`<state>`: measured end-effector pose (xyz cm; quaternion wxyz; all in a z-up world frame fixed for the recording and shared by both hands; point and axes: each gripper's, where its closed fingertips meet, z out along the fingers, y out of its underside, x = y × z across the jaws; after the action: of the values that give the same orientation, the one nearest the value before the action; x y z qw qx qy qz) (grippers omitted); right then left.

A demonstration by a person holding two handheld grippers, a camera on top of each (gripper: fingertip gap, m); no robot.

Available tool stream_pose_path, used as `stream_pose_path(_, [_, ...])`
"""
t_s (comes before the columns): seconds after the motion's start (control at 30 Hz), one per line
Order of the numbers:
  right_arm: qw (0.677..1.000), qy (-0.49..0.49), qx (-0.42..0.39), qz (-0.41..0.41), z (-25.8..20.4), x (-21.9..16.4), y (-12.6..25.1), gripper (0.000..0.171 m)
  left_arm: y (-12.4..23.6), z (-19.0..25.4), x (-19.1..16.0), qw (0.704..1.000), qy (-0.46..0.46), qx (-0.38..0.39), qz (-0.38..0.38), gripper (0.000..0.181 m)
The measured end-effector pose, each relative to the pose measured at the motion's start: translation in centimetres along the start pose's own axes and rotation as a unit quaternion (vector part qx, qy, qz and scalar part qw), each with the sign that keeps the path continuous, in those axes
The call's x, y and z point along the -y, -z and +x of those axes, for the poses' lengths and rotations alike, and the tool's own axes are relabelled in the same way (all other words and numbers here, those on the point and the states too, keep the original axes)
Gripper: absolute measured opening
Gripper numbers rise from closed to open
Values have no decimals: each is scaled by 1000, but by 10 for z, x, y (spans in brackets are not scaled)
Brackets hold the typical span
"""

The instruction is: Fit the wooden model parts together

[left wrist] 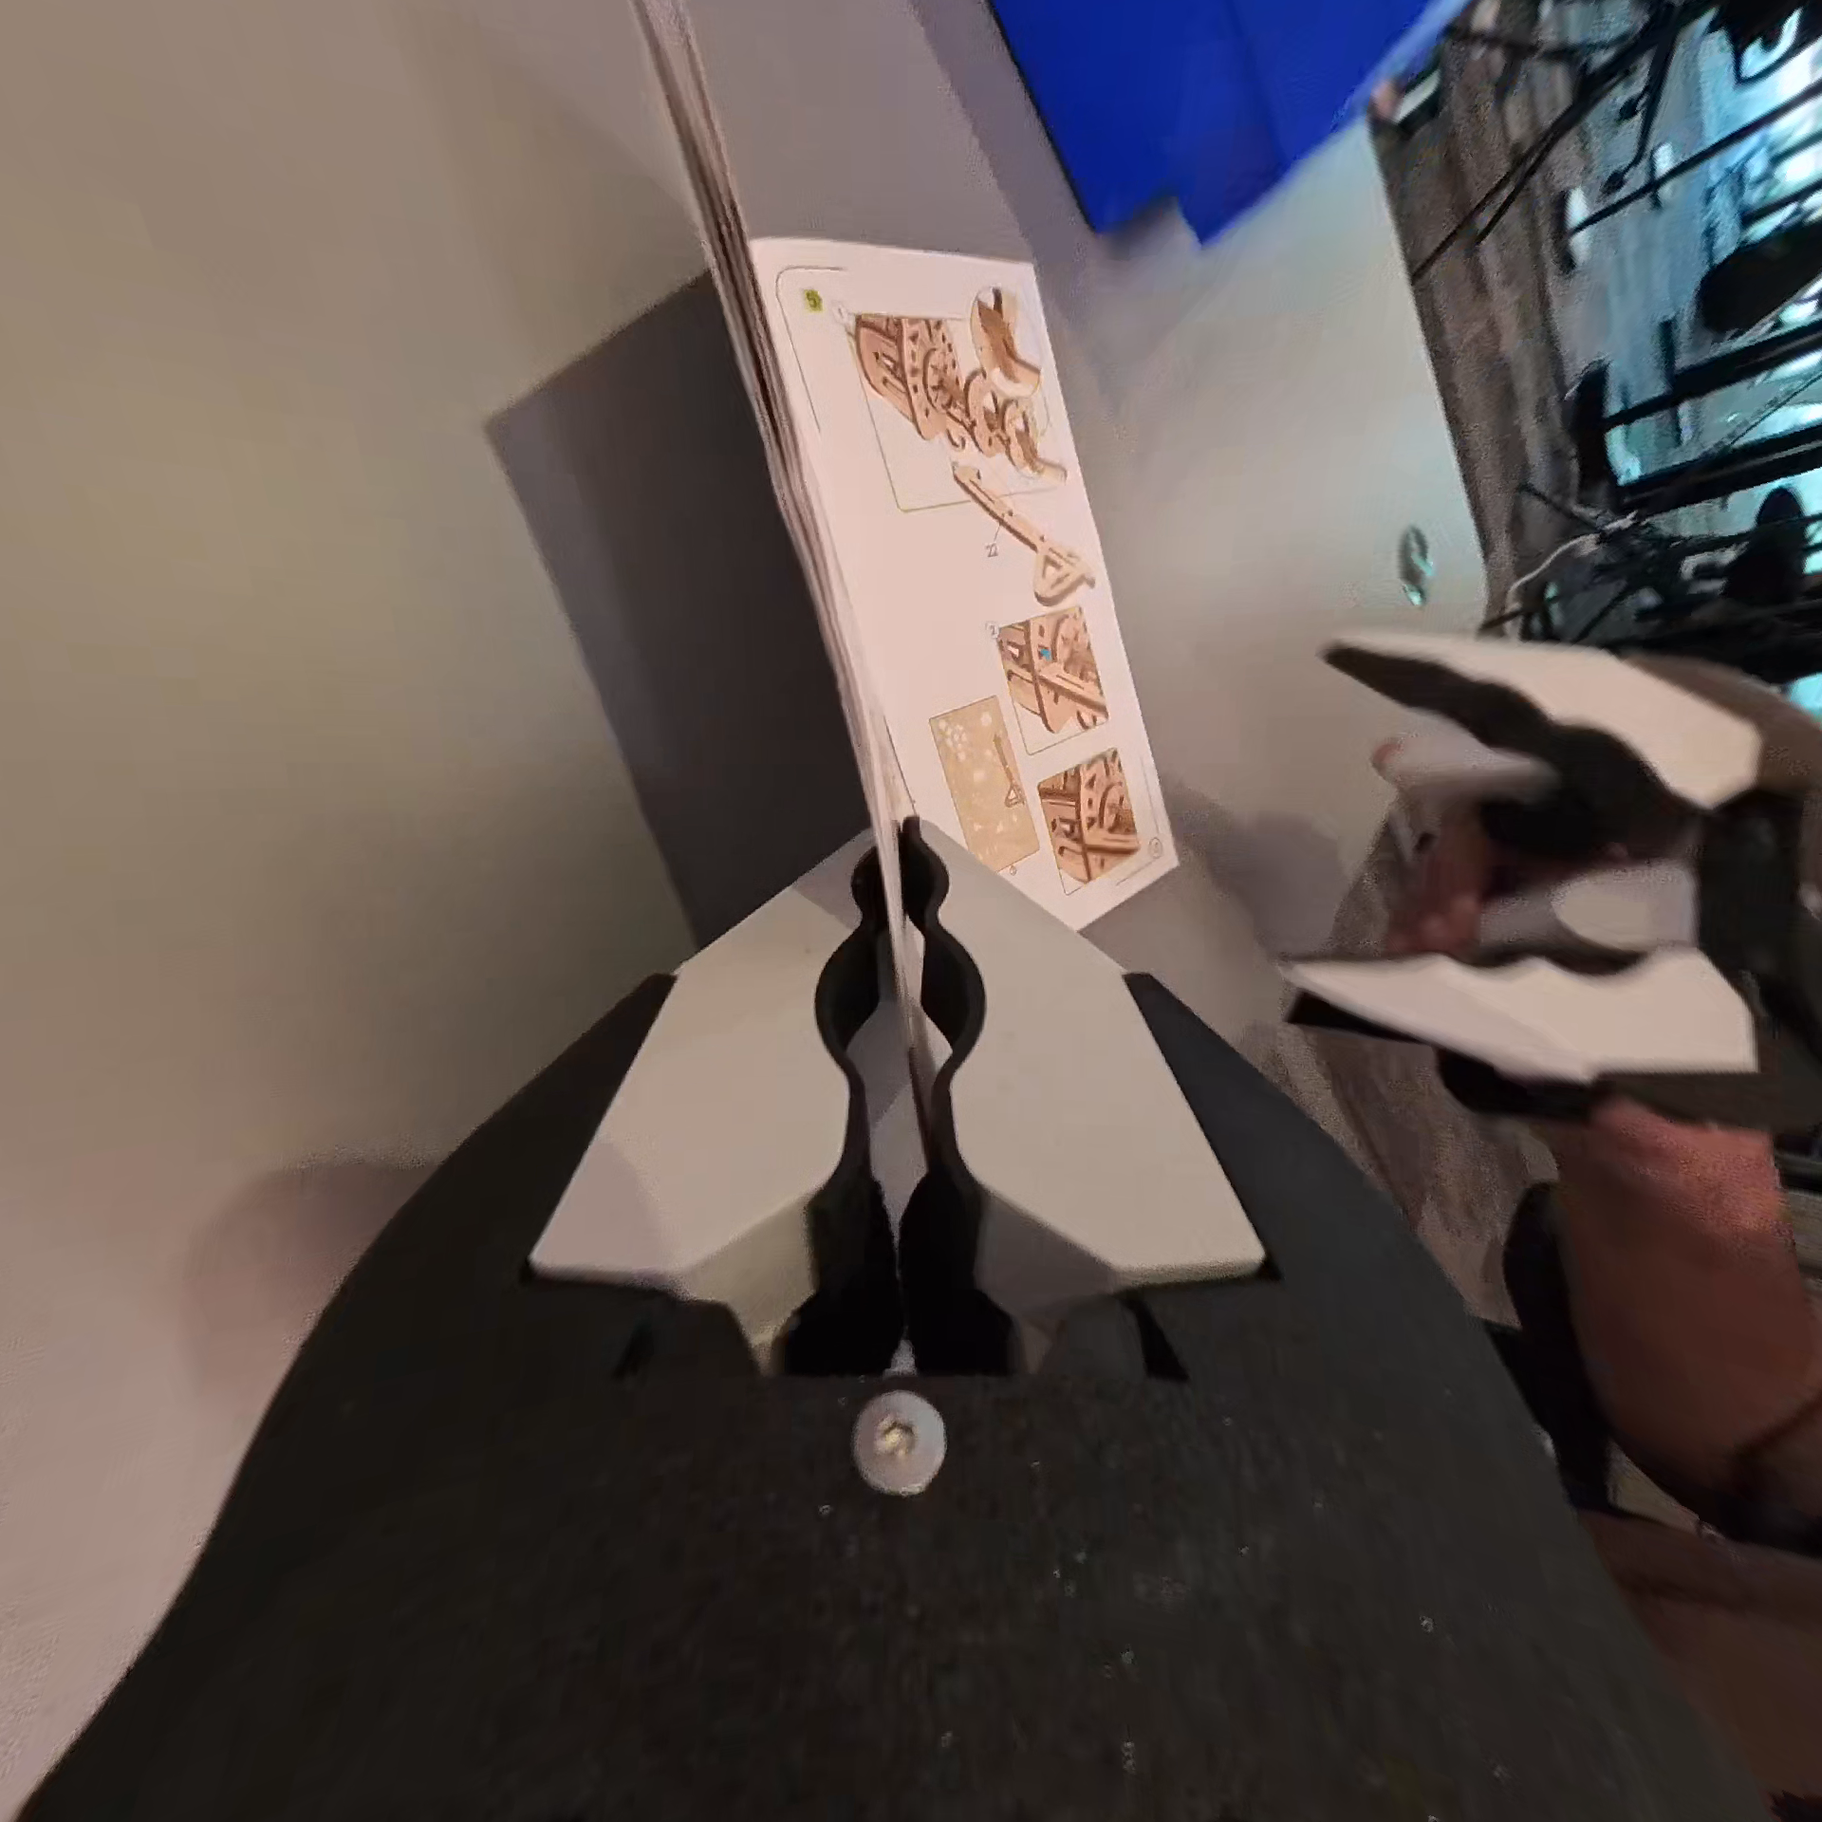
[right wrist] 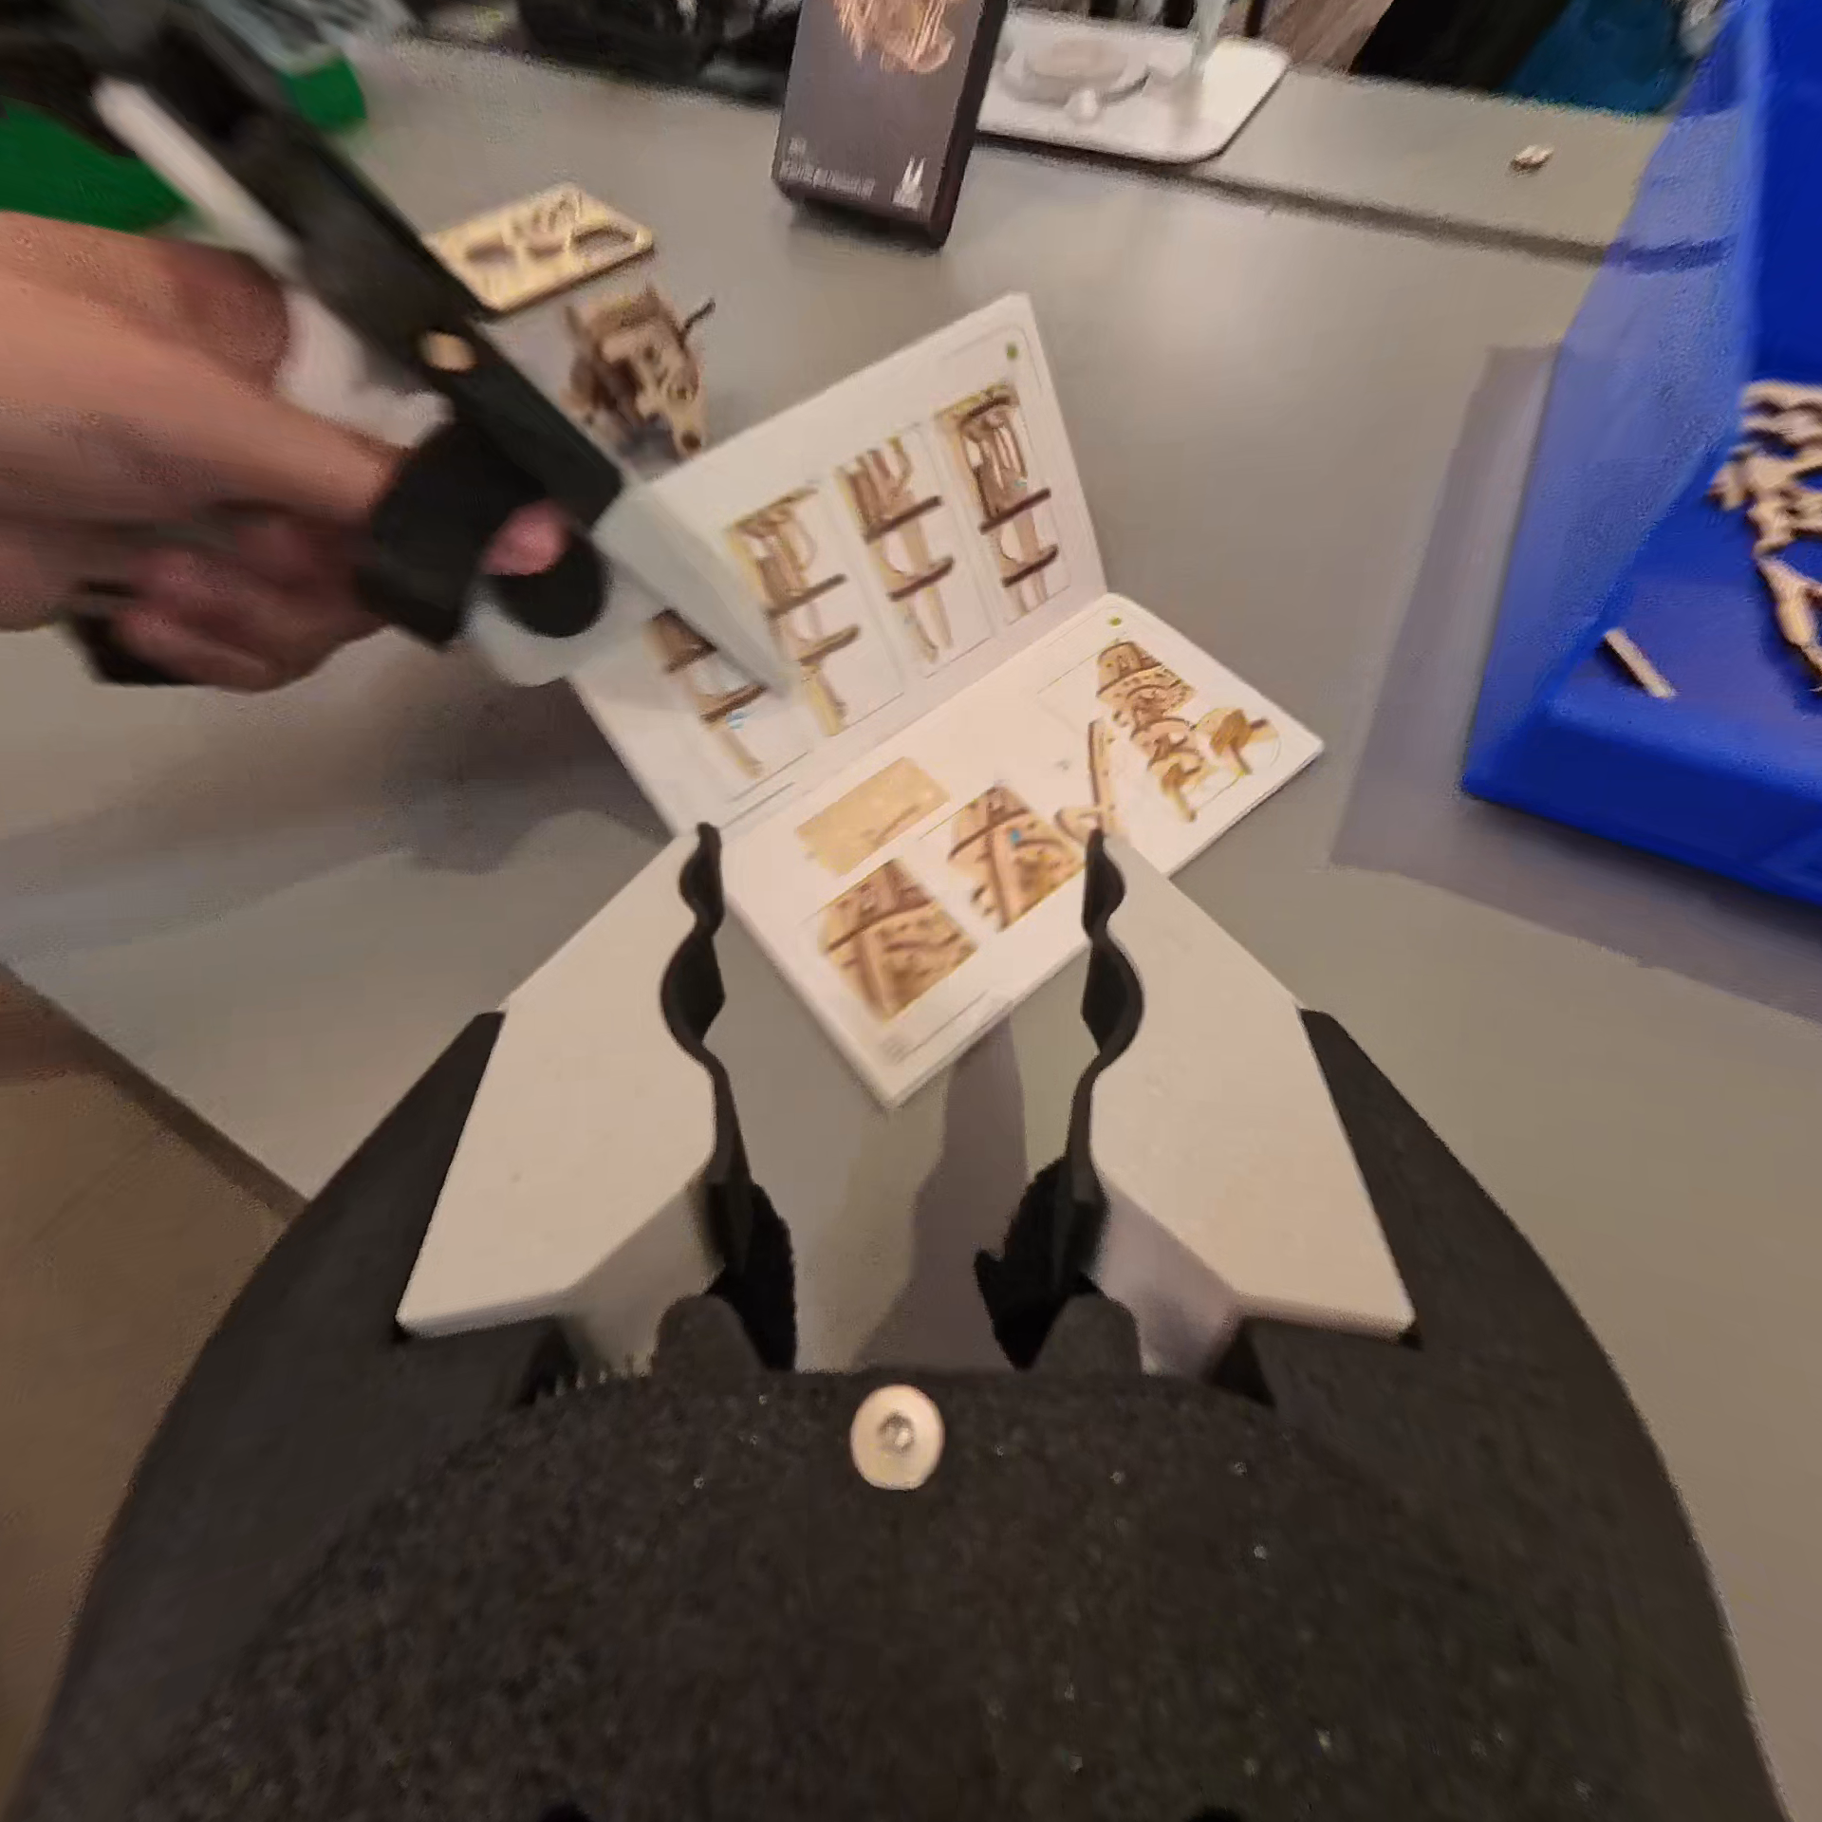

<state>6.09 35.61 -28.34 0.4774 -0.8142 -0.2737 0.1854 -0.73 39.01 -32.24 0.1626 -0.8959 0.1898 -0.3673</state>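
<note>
Left tongs (left wrist: pixel 902 868), white with black wavy pads, were clamped on lifted pages of a glossy booklet (left wrist: pixel 971 592) printed with model diagrams. Right tongs (right wrist: pixel 899 858) were held open above its flat page. Behind it on the grey counter (right wrist: pixel 1232 394) were seen a half-built wooden model (right wrist: pixel 641 375) and a cut-out plywood sheet (right wrist: pixel 542 242).

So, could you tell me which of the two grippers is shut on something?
The left gripper: it pinches raised pages of the instruction booklet. The right gripper is open and empty, above the booklet's flat page.
</note>
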Motion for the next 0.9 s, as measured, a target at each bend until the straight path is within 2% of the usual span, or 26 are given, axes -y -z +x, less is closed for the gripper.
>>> stream_pose_path(0.1, [998,15,24,-47,-12,-20,-10,70,12,21,-46,999,28,-27,26,0])
stream_pose_path(0.23, [988,69,61,-121,-34,-51,-20,72,28,29,-83,996,53,-38,56,0])
stream_pose_path(0.3, [986,85,80,-118,-47,-56,-23,73,35,29,-94,996,47,-34,66,0])
stream_pose_path(0.37, [985,94,87,-112,-52,-56,-24,71,41,23,-104,998,26,-17,62,7])
stream_pose_path(0.43, [985,91,92,-112,-52,-56,-24,71,52,8,-105,997,-13,36,64,16])
stream_pose_path(0.5, [985,93,91,-112,-52,-55,-24,71,77,6,-84,984,-92,105,109,25])
stream_pose_path(0.57, [985,92,90,-113,-52,-55,-25,71,97,33,-51,958,-194,125,168,27])
stream_pose_path(0.6, [985,91,89,-113,-52,-55,-25,71,97,51,-41,947,-246,115,169,27])
stream_pose_path(0.7, [986,88,84,-114,-52,-55,-25,71,68,93,-38,930,-353,74,69,27])
stream_pose_path(0.77, [987,85,80,-115,-52,-55,-26,71,50,109,-35,914,-399,59,47,27])
stream_pose_path(0.83, [987,83,77,-116,-52,-55,-26,71,27,85,-41,908,-407,94,-18,20])
stream_pose_path(0.9, [987,83,77,-116,-52,-55,-25,71,9,54,-58,914,-386,97,-83,25])
